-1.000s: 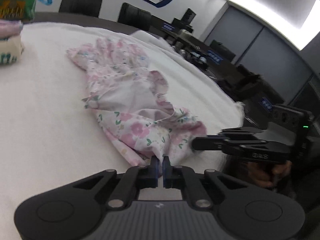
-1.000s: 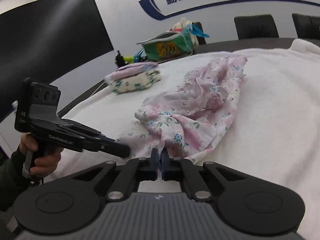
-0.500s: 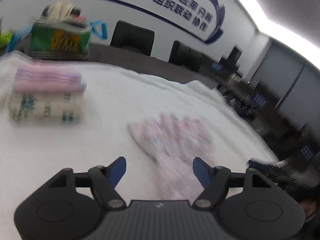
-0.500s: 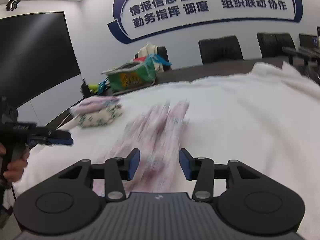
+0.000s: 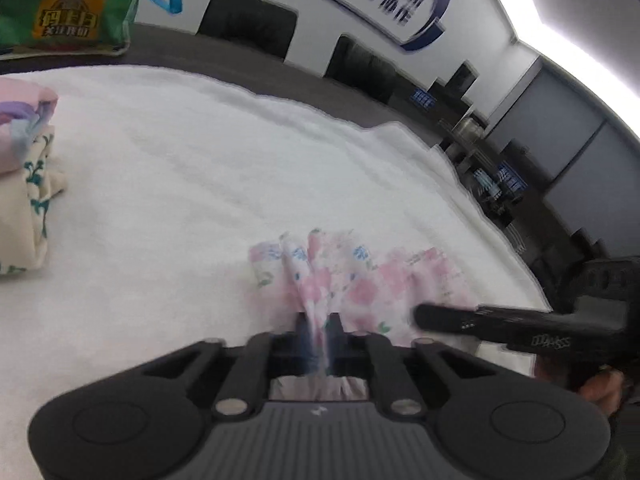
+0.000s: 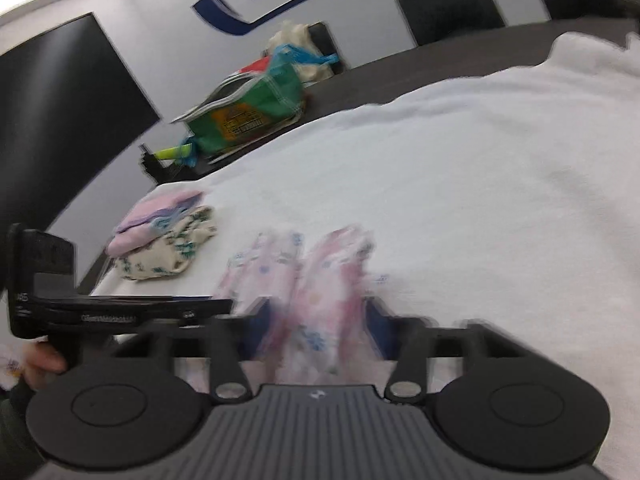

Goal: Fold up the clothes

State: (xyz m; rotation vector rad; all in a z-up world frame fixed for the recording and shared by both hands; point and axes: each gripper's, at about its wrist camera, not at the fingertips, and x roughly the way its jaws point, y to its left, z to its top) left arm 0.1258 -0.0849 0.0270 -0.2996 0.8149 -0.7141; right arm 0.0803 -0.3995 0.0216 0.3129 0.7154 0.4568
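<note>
white cloth covers the table. folded stack at left of the right wrist view, green bag behind it. floral garment bunched low centre, near edge. left gripper just closed, pinching its fabric. right gripper closing around fabric, blurred; grip unclear.

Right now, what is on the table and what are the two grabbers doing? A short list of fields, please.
surface: white cover
garment: pink floral, bunched, held up front
left gripper: jaws just closed, shut on garment
right gripper: jaws just closing, garment between them; too blurred to tell the grip
pile: folded, pink piece on a cream one, apart from garment
bag: green, beyond the cover
</note>
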